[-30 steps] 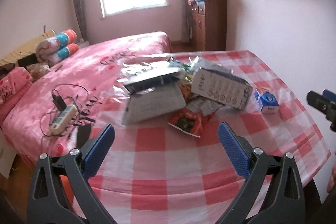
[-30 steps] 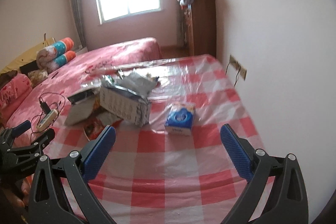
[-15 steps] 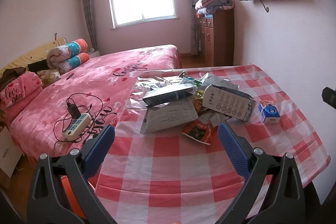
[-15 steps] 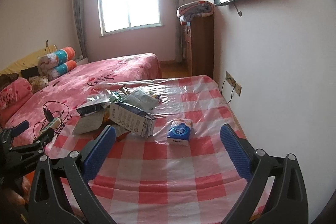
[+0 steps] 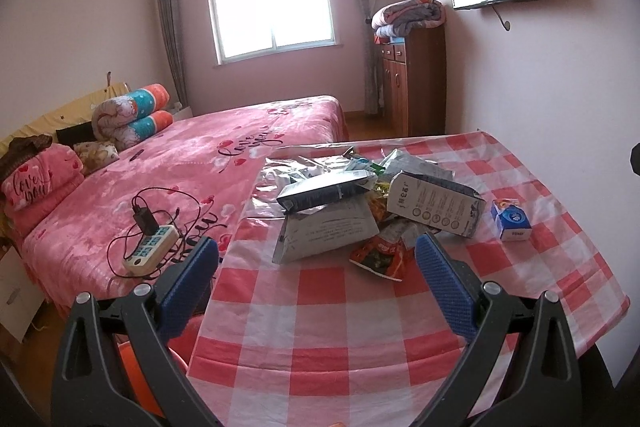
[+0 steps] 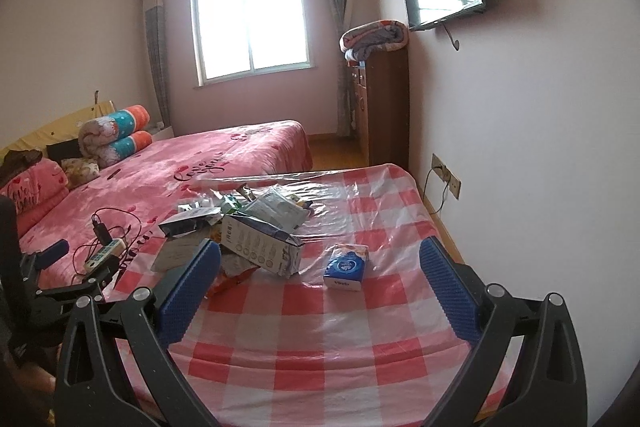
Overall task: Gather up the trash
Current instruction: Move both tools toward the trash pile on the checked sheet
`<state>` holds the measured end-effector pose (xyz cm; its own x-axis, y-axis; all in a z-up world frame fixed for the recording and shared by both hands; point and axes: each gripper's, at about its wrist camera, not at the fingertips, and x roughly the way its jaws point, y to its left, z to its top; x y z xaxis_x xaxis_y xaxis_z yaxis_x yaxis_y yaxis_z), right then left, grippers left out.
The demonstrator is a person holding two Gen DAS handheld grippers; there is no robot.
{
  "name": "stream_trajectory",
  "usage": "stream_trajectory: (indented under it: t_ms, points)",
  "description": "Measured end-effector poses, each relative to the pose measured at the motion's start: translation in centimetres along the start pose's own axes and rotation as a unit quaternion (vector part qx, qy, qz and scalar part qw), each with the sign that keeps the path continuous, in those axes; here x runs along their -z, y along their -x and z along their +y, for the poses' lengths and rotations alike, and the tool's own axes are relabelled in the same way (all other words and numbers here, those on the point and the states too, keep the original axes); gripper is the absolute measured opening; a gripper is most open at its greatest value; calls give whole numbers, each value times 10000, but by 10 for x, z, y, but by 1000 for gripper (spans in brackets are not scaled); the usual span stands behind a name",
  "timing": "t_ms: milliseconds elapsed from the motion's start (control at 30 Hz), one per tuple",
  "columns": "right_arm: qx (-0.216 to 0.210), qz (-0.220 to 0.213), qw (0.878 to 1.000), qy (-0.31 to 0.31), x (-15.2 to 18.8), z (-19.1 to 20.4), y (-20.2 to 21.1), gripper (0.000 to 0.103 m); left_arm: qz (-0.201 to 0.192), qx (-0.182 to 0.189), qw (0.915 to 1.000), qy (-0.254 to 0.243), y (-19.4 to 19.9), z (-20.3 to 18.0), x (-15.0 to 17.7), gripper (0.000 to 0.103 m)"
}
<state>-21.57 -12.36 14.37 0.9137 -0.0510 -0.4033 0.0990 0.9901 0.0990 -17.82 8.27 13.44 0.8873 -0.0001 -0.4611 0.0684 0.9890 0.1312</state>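
— What do your fingers show?

— Both my left gripper (image 5: 316, 269) and right gripper (image 6: 320, 267) gape wide, holding nothing, their ribbed blue pads above the checked tabletop (image 5: 320, 311). I've pulled back since a second ago.

— And the trash?

— The trash pile (image 5: 360, 203), crumpled foil bags and a creased carton, lies mid-tabletop; a small blue tissue pack (image 6: 346, 266) sits just beside it.

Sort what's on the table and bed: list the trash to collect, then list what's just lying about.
Trash:
white carton
dark box
grey pouch
red wrapper

Lying about:
power strip on the bed
rolled quilt
blue tissue pack, possibly not trash
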Motion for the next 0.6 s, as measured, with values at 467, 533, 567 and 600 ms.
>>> stream_trajectory:
  t_ms: [467,533,567,600]
  points:
    - [-95,363,9982,-459,14,-26,-30,98,459,605,9954,578,-32,37,18,99]
    - [-147,499,9973,-524,20,-30,-41,98,537,687,9928,817,-40,48,20,99]
    - [-172,553,9968,-558,23,-32,-46,98,557,692,9919,904,-45,54,20,99]
    - [-203,624,9960,-612,26,-34,-51,98,595,723,9910,960,-51,58,20,99]
